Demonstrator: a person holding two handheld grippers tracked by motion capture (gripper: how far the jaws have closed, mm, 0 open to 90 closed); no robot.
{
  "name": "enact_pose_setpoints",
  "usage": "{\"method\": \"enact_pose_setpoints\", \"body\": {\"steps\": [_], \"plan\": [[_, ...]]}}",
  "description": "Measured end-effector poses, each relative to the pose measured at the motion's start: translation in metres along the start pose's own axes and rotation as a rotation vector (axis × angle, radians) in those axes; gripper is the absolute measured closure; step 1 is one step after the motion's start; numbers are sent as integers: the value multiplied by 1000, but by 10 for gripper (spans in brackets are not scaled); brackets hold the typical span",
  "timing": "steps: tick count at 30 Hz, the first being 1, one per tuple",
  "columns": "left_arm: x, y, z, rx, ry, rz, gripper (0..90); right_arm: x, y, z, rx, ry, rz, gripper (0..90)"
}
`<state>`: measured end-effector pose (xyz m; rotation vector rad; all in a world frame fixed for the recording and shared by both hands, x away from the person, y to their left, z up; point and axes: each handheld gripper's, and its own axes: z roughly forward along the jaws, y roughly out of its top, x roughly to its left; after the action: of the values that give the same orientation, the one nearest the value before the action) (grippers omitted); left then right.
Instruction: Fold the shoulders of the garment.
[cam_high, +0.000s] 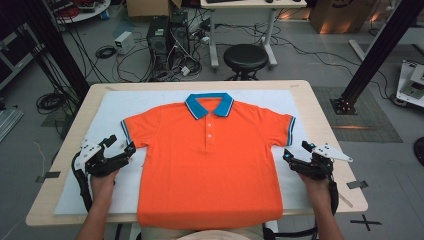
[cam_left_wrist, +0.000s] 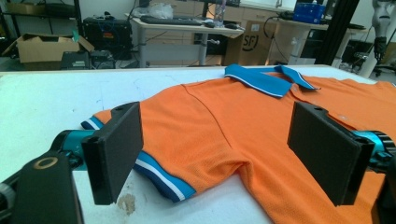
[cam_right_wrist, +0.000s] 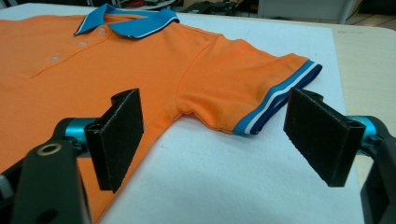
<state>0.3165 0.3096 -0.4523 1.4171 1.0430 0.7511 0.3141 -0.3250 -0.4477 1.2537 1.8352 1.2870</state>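
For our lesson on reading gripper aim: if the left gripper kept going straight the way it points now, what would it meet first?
Most likely the orange polo shirt, around its near sleeve and underarm. The left gripper has open jaws framing that area, holding nothing. How high it hangs above the white cloth is unclear.

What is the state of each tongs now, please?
Left tongs: open, holding nothing, beside the shirt.
Right tongs: open, holding nothing.

High view overhead, facing forward; gripper views low, close, sharing polo shirt (cam_high: 210, 155)
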Motion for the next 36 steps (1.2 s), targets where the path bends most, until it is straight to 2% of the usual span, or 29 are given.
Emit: {"method": "enact_pose_setpoints", "body": {"steps": [9,16,19,20,24,27,29,31,32,33,34,35,36], "plan": [[0,0,0,4,2,1,184,-2,0,0,-4,-9,18,205],[0,0,1,11,-2,2,184,-2,2,3,30,-10,25,205],[-1,0,1,12,-1,6,184,-2,3,4,48,-27,25,205],[-1,0,1,12,-1,5,184,-3,4,6,64,-32,44,205],[-1,0,1,14,-1,12,184,-6,8,7,58,-30,76,205],[-2,0,1,13,2,18,184,-6,22,9,56,-51,82,205],[-2,0,1,15,4,20,184,-8,28,12,81,-80,77,205],[-2,0,1,16,4,21,184,-12,34,18,117,-117,53,209],[-2,0,1,16,5,22,184,-16,37,22,139,-133,72,209],[-3,0,1,17,5,23,184,-25,40,31,176,-183,103,210],[-3,0,1,17,6,24,184,-25,40,31,176,-183,103,210],[-3,0,1,18,7,24,184,-34,41,40,211,-201,145,211],[-3,0,2,19,7,24,184,-34,41,40,211,-201,145,211]]}}
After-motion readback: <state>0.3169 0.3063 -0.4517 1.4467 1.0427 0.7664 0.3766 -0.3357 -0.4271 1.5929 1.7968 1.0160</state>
